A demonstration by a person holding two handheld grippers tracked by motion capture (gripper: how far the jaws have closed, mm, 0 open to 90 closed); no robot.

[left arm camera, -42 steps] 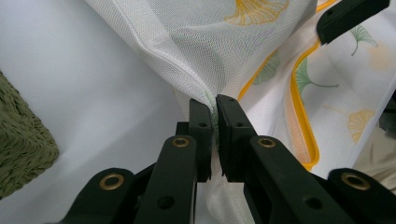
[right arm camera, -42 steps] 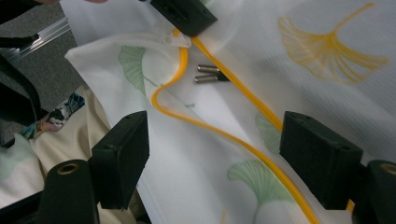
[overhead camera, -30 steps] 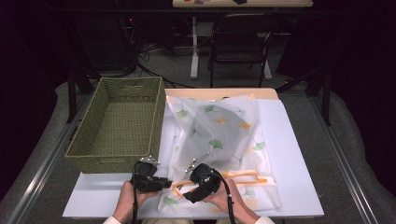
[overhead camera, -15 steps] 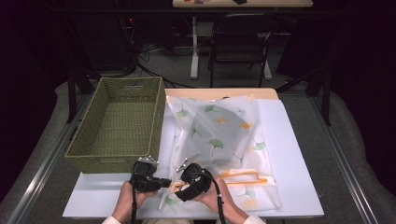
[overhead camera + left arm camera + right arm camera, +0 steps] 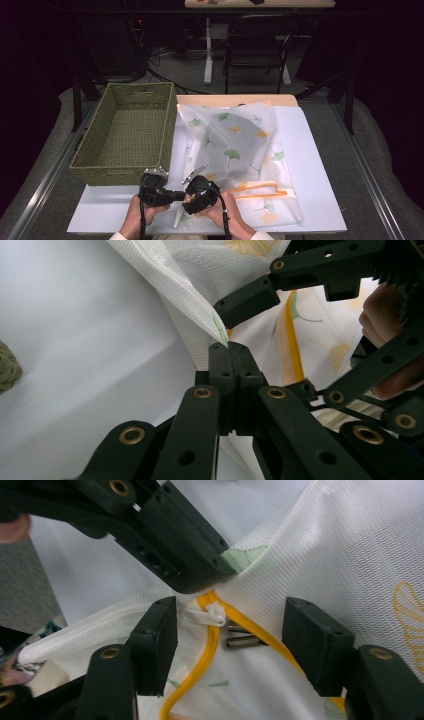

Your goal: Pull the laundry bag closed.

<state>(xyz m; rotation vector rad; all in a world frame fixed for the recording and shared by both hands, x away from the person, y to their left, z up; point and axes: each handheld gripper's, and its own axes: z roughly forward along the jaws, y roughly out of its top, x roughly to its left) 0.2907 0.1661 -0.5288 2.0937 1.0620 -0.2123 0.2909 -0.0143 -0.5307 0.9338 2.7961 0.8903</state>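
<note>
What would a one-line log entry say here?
left gripper: shut on mesh bag corner | right gripper: closing, straddling zipper pull

Dark room — grey floor, black chair behind a white table, cables trailing.

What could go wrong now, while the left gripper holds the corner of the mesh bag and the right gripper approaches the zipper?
1. The right gripper stands open around the zipper pull; its jaws have just been closing and may catch mesh or the white loop instead.
2. The left gripper pinches only a thin edge of the mesh bag; a pull may slip it free.
3. The two grippers are very close and may collide.
</note>
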